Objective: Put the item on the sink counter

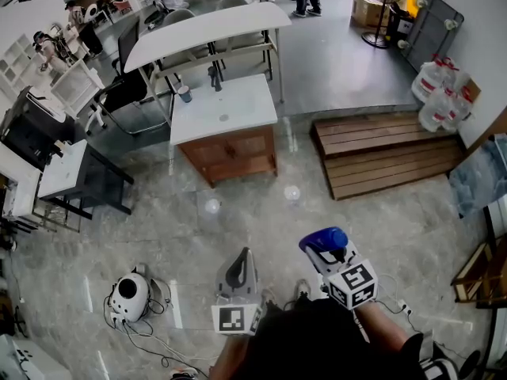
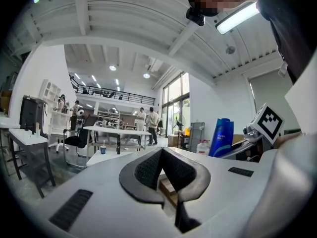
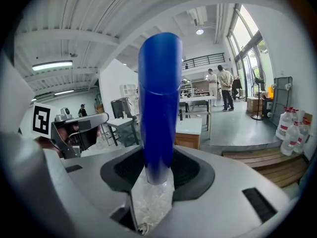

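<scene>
Head view. The sink counter (image 1: 238,105), a white top on a wooden cabinet, is seen standing on a grey floor (image 1: 261,212), with a tap (image 1: 214,77) and a cup (image 1: 184,94) at its far edge. A wooden platform (image 1: 388,153) lies just to the right of the counter. Both grippers are held well short of the counter, on its near side. The left gripper (image 1: 240,271) is shown empty. A blue bottle (image 1: 323,238) is carried by the right gripper (image 1: 325,248).

Left gripper view. The jaws are seen closed together, with nothing between them. The counter's white top (image 2: 106,157) appears beyond the jaws, slightly to their left. The bottle (image 2: 222,137) is seen off to the right of the counter, apart from it.

Right gripper view. The bottle (image 3: 159,98) is clamped between the two jaws, whose pads are pressed against its sides. It rises out of the jaws and partly covers the counter (image 3: 190,128), which stands far behind it. The bottle is thus not yet on the counter.
</scene>
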The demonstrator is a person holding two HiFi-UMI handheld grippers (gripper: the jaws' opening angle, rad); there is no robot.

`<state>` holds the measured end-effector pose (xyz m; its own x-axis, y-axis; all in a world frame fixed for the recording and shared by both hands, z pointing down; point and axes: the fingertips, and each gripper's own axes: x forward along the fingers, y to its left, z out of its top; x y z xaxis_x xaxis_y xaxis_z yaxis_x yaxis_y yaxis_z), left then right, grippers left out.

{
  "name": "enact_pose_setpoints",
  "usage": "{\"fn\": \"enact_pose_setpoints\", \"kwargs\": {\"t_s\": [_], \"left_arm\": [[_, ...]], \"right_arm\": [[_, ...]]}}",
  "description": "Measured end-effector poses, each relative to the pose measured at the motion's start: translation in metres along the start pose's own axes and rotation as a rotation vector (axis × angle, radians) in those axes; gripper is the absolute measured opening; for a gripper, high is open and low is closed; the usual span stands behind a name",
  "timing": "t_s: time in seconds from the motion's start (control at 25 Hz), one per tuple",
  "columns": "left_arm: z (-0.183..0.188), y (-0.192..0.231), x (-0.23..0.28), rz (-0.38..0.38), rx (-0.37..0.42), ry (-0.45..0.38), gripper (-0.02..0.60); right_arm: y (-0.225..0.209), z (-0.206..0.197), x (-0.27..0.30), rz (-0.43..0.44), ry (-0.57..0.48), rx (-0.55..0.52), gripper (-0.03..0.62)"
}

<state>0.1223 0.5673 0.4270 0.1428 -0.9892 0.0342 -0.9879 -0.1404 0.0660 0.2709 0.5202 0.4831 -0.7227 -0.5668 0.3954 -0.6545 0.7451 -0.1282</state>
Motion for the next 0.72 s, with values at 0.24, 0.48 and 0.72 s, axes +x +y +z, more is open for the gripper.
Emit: {"fn": "enact_pose_setpoints", "kwargs": {"t_s": [0.24,0.48,0.72], "left_arm": [[-0.003,-0.02,0.017,0.018,0.013,0.021,0.015],[-0.011,-0.038,0.037,0.035,0.039,0.027,0.015],[-0.005,-0.033,0.062,0.061,0.012,0.027,0.015]], "right_arm": [[-0.027,-0.001,-0.003,0.015,0.007,-0.012,0.164],[-0.056,-0.006,-0.001,0.047,0.016,-0.026,0.164],[-0.073,0.003,0.013,0.064,0.013,-0.024,0.164]]}}
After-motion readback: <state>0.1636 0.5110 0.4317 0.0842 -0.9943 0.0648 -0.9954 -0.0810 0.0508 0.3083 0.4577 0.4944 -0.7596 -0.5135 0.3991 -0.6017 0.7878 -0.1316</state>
